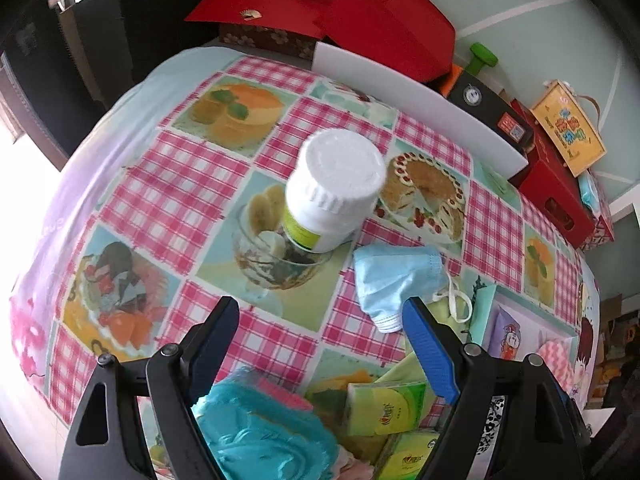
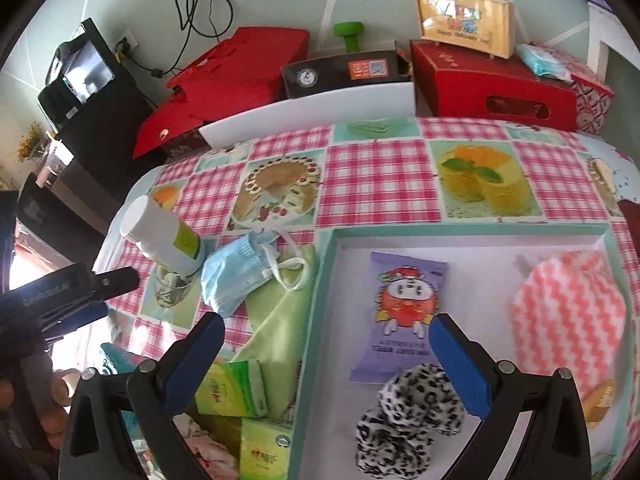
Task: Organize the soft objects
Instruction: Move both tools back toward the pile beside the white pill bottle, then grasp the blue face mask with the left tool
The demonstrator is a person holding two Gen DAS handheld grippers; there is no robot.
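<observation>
Left tongs (image 1: 320,320): apart, nothing between the pads, hanging over the bench (image 1: 192,168) near its front edge.
Right tongs (image 2: 326,336): apart and empty, over the left wall of the tray (image 2: 472,236).
Face mask (image 1: 394,286): pale blue, crumpled, on the bench just right of the bottle; its white ear loops rest on the green cloth (image 2: 280,320).
Bottle (image 1: 334,190): white with a ribbed cap, upright on the checked cover, near the mask but apart from it.
Tissue packs (image 1: 384,406): green, several, at the near edge beside the tray.
Teal cloth (image 1: 264,428): fluffy, bunched under the left tongs, something pink beneath it, too blurred to name.
Tray contents: purple snack packet (image 2: 402,316) in the middle, leopard-print scrunchie (image 2: 412,416) in front of it, pink zigzag cloth (image 2: 568,320) on the right.
Back of bench: white board (image 1: 420,100), red boxes (image 2: 492,80).
</observation>
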